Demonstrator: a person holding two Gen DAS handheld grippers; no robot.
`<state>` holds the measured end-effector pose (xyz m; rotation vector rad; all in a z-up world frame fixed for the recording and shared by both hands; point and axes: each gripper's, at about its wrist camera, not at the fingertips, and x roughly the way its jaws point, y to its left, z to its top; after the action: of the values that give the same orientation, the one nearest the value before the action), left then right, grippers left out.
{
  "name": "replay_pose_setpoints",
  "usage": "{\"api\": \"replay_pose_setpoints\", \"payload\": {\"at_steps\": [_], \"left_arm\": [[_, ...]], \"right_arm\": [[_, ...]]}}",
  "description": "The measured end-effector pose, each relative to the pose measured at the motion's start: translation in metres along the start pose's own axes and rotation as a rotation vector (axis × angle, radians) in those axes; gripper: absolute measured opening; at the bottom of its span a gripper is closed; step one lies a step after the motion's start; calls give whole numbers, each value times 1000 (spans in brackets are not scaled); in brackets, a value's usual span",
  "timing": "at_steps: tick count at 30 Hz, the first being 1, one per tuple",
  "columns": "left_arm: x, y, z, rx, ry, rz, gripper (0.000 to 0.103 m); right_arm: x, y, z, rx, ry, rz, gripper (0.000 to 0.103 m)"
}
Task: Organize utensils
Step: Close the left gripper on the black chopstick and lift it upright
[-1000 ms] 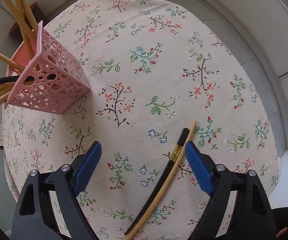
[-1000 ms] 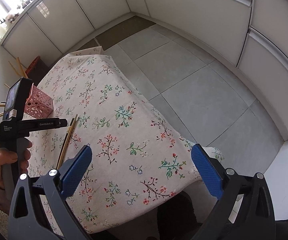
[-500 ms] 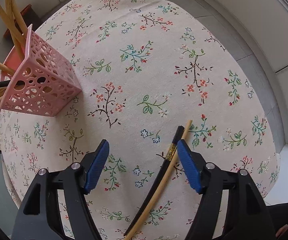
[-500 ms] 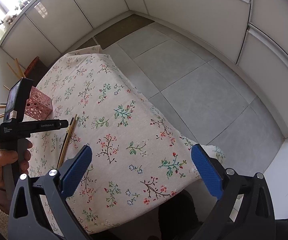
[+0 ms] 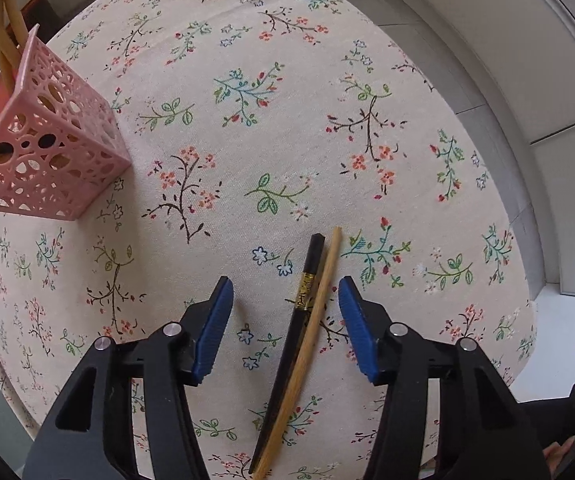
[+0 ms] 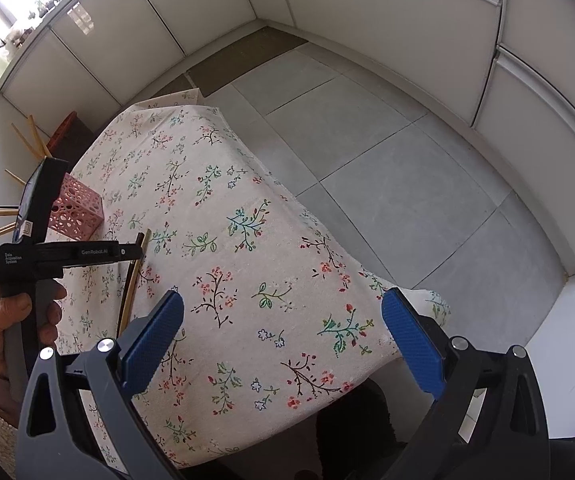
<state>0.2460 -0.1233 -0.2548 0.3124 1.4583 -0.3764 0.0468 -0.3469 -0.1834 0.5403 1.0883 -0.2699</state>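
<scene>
A black chopstick (image 5: pixel 295 320) with a gold band and a bamboo chopstick (image 5: pixel 307 340) lie side by side on the floral tablecloth (image 5: pixel 267 100). My left gripper (image 5: pixel 285 300) is open, its blue pads either side of both chopsticks, just above the cloth. A pink perforated holder (image 5: pixel 43 148) with several bamboo chopsticks stands at the left. In the right wrist view the chopsticks (image 6: pixel 133 280), the holder (image 6: pixel 75 212) and the left gripper's body (image 6: pixel 59 254) show at the left. My right gripper (image 6: pixel 283 336) is open and empty, above the table's near side.
The table's right edge drops to a grey tiled floor (image 6: pixel 387 140). White cabinets (image 6: pixel 367 8) line the walls. A red-brown object (image 6: pixel 63 130) stands behind the table's far left corner.
My left gripper has moved right and down over the two chopsticks, and its jaws have narrowed around them. The right gripper has barely moved.
</scene>
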Motion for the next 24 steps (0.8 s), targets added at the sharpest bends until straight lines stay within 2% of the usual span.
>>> {"api": "replay_pose_setpoints", "payload": {"at_steps": [3,7,9,11,14,17,20,24], "left_arm": [[-9,5,0,-4,-23,-16,52],[-2,8,0,3,-4,34,52],[4,9,-1,3,-1,29,56],[11,8,-2,13,8,16,51],[21,-12,2,41,-1,66,48],[21,-4,4,18,-4,12,42],[7,7,8,-22,-23,-64,41],[1,15,11,-37,-32,-31,41]], "right_arm": [[2,0,0,5,10,1,96],[2,-2,1,11,13,2,96],[2,-2,1,11,13,2,96],[2,-2,1,11,14,2,96],[4,-1,1,6,18,-2,96],[5,-1,1,5,21,-1,96],[5,0,1,4,21,-1,96],[8,0,1,9,34,1,96]]}}
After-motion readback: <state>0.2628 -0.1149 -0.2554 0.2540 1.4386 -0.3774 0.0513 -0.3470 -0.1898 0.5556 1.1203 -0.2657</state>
